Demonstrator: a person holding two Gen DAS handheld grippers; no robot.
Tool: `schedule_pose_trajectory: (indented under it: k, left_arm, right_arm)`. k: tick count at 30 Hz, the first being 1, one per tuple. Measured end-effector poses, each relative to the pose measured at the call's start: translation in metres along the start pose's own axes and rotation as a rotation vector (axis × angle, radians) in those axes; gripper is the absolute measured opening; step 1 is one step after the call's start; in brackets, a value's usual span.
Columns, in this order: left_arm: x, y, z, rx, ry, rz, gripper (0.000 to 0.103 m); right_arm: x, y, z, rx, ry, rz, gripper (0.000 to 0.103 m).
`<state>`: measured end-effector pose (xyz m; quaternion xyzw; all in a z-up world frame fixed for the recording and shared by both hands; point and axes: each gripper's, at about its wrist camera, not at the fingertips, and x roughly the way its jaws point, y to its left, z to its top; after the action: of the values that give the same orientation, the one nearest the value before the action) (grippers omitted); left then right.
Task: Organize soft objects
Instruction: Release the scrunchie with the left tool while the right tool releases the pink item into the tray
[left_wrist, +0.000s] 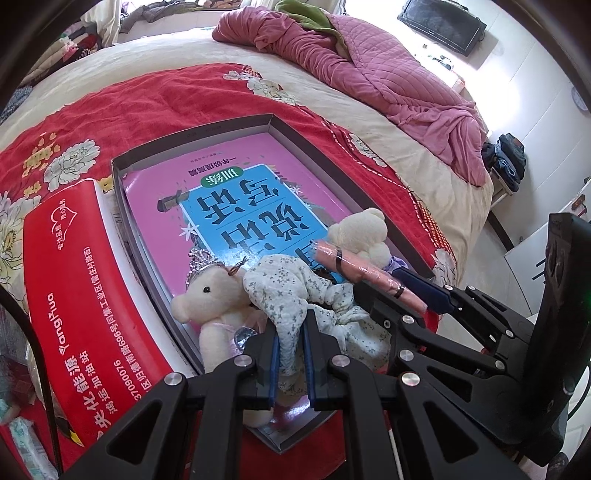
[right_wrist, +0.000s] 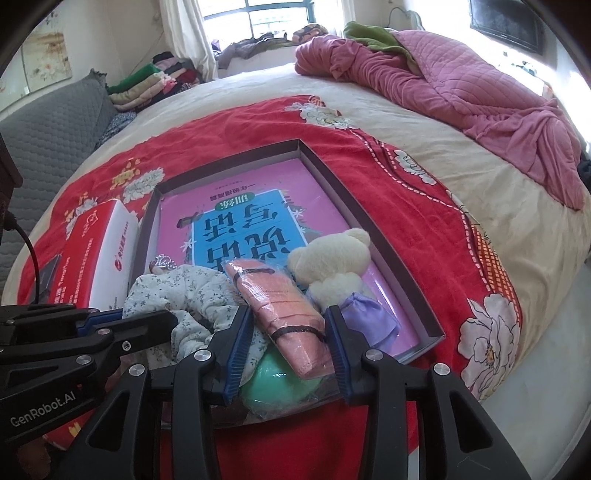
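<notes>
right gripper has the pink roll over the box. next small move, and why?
Probably open the right gripper wider and back off: the pink wrapped roll lies inside the box on the other soft items, jaws beside it, barely gripping.

You can read "GenRobot.AI" in pale letters on the black gripper arm (right_wrist: 42, 402) at eight o'clock in the right wrist view. In the left wrist view, the red tissue box (left_wrist: 79, 295) at nine o'clock carries "YangHua" in white, Chinese characters beside it, and the digits "37090076" lower down. The pink book (left_wrist: 236, 206) lying in the box tray (left_wrist: 303, 144), toward the middle, shows large Chinese characters on a blue panel, upside down to you.
</notes>
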<state>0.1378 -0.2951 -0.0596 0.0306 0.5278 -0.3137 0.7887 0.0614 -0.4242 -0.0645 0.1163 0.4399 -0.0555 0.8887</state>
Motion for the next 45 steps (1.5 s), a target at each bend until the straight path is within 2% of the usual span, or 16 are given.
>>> schedule_pose_trajectory:
  k: [7, 13, 16, 35, 40, 45]
  left_arm:
    - [0.001, 0.0, 0.0, 0.001, 0.002, 0.006, 0.011]
    - [0.0, 0.0, 0.0, 0.002, 0.006, 0.011, 0.011]
    - [0.001, 0.0, 0.0, 0.0, 0.009, 0.012, 0.011]
    - [-0.002, -0.006, 0.0, 0.014, 0.019, 0.051, 0.02]
    - [-0.006, -0.008, 0.0, 0.018, 0.013, 0.055, 0.033]
    - [-0.01, -0.008, 0.001, 0.023, 0.003, 0.065, 0.043]
  right_arm:
    - [-0.005, 0.002, 0.001, 0.007, -0.003, 0.023, 0.051]
    - [-0.013, 0.001, 0.001, 0.013, -0.019, 0.026, 0.053]
    - [-0.02, -0.001, 0.001, 0.018, -0.032, 0.022, 0.059]
    - [-0.046, -0.029, 0.001, 0.092, -0.078, -0.019, 0.059]
    - [-0.048, -0.03, -0.003, 0.087, -0.075, -0.032, 0.06]
    - [-0.051, -0.032, -0.005, 0.095, -0.076, -0.036, 0.06]
